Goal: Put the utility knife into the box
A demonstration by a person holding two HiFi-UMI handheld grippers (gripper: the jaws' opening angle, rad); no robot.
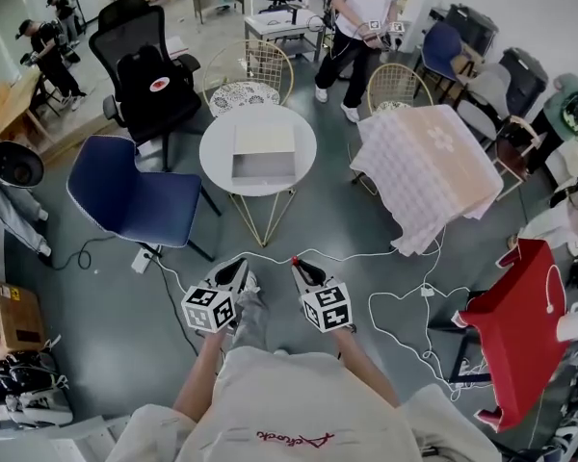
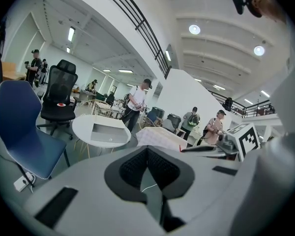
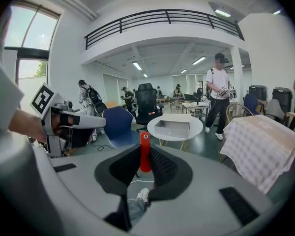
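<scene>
A red utility knife (image 3: 144,154) stands upright between the pads of my right gripper (image 3: 145,166), which is shut on it; its red tip (image 1: 293,259) pokes out in the head view. My left gripper (image 1: 243,266) is shut with nothing between its jaws (image 2: 147,156). Both grippers are held close to my body, side by side, with the right gripper (image 1: 299,266) just right of the left. The open grey box (image 1: 264,157) sits on a round white table (image 1: 212,152) well ahead of them, also seen as the box (image 3: 173,127) in the right gripper view and the box (image 2: 108,132) in the left one.
A blue chair (image 1: 135,200) and a black office chair (image 1: 144,75) stand left of the table. A cloth-covered table (image 1: 429,166) is at the right, a red piece (image 1: 520,325) nearer. White cables (image 1: 405,296) lie on the floor. A person (image 1: 361,17) stands behind.
</scene>
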